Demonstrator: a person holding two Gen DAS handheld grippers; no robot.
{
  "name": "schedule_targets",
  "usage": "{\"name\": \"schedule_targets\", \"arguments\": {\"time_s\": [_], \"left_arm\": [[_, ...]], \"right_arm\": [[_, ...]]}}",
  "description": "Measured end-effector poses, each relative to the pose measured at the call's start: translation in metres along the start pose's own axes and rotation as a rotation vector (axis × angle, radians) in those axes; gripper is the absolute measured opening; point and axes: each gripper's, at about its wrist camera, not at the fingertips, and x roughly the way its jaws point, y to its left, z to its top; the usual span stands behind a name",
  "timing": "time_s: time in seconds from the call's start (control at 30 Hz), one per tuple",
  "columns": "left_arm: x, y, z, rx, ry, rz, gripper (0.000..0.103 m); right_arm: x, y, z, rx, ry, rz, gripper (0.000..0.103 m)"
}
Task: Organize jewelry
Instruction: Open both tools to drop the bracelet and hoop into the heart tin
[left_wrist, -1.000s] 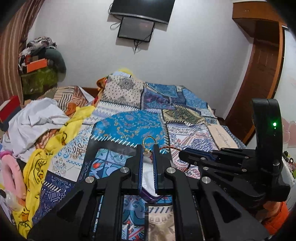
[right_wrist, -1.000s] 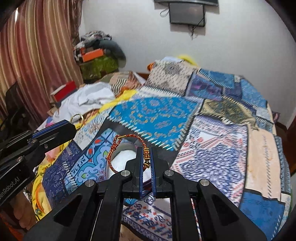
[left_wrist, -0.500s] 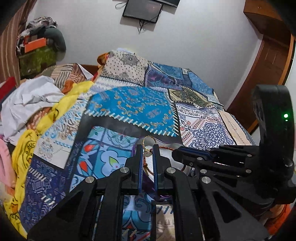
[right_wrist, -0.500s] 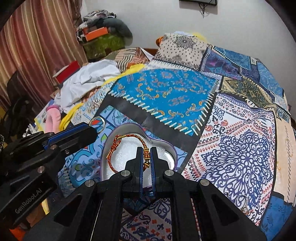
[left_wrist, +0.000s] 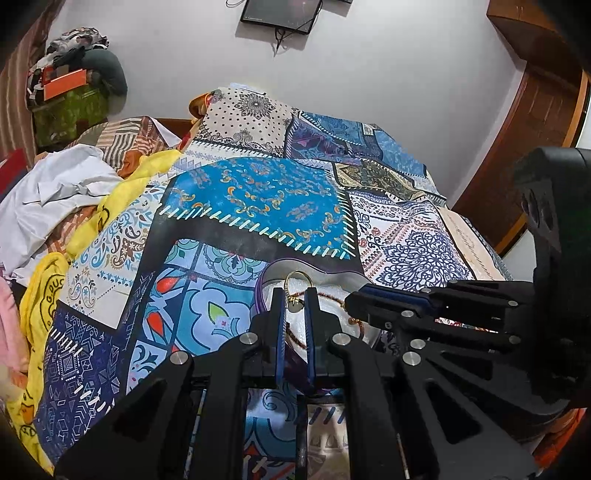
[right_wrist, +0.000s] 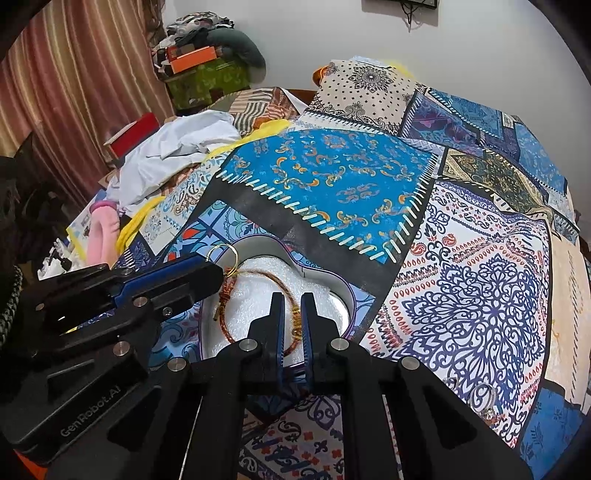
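Note:
A heart-shaped box (right_wrist: 334, 284) with a purple rim and white lining lies on the patterned bedspread; it also shows in the left wrist view (left_wrist: 260, 291). My left gripper (left_wrist: 295, 295) is shut on a thin gold ring (left_wrist: 298, 275) and holds it over the box's left edge; the ring also shows in the right wrist view (right_wrist: 221, 253). My right gripper (right_wrist: 292, 301) is shut on an orange-red woven bracelet (right_wrist: 236, 291), which hangs low inside the box against the white lining.
The patchwork bedspread (right_wrist: 461, 258) covers the bed. Two small rings (right_wrist: 484, 395) lie on it at the right. White and yellow clothes (left_wrist: 74, 192) are piled at the left. A wooden door (left_wrist: 535, 122) stands at the right.
Both grippers have moved down and forward over the box. The bracelet has come down onto the white lining, and the gold ring is now above the box's left edge.

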Motion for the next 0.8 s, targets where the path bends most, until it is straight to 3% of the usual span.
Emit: {"name": "schedule_targets", "arguments": {"time_s": [0.3, 0.47, 0.8], "left_arm": [[0.002, -0.013, -0.002, 0.039, 0.031, -0.012, 0.008], [0.006, -0.019, -0.004, 0.051, 0.059, -0.004, 0.008], [-0.011, -0.035, 0.0, 0.081, 0.036, 0.03, 0.008]], "right_arm": [[-0.018, -0.01, 0.0, 0.042, -0.025, -0.02, 0.013], [-0.041, -0.018, -0.004, 0.064, -0.087, -0.057, 0.043], [-0.08, -0.028, -0.006, 0.096, -0.176, -0.085, 0.043]]}}
